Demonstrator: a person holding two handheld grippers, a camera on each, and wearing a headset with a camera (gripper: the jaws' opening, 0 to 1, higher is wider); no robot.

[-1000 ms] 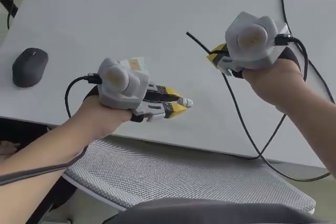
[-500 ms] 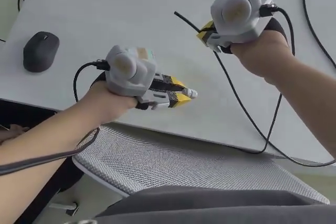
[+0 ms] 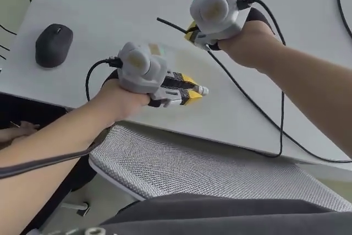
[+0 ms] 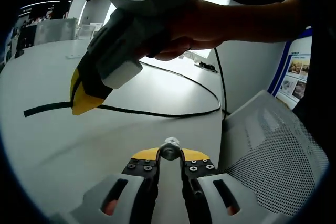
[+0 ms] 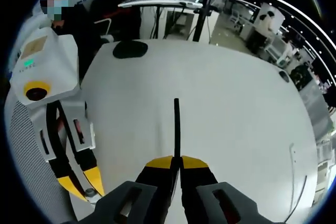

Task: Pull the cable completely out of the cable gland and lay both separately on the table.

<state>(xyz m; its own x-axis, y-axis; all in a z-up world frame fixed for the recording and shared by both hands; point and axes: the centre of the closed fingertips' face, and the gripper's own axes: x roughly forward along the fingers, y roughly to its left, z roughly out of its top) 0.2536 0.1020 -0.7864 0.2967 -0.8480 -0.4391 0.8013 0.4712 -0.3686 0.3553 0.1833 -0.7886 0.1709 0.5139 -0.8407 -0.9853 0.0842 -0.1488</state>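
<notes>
My left gripper (image 3: 199,91) (image 4: 169,154) is shut on a small white cable gland (image 3: 203,89) (image 4: 169,148), held just above the white table (image 3: 110,9) near its front edge. My right gripper (image 3: 189,32) (image 5: 176,162) is shut on a thin black cable (image 3: 171,25) (image 5: 176,124), whose free end sticks out past the jaws over the table. The cable's long tail (image 3: 247,102) (image 4: 157,113) trails back across the table toward the edge. Cable and gland are apart. The right gripper hovers behind and above the left one (image 5: 86,182).
A dark computer mouse (image 3: 53,44) (image 5: 129,49) lies on the table at the far left. A grey mesh chair seat (image 3: 209,171) (image 4: 273,150) sits below the table's front edge. Gripper leads (image 3: 91,78) hang by the hands. People sit beyond the table in the right gripper view.
The right gripper with the cable has moved left and farther over the table. The left gripper holds the gland in about the same place. The head camera has shifted.
</notes>
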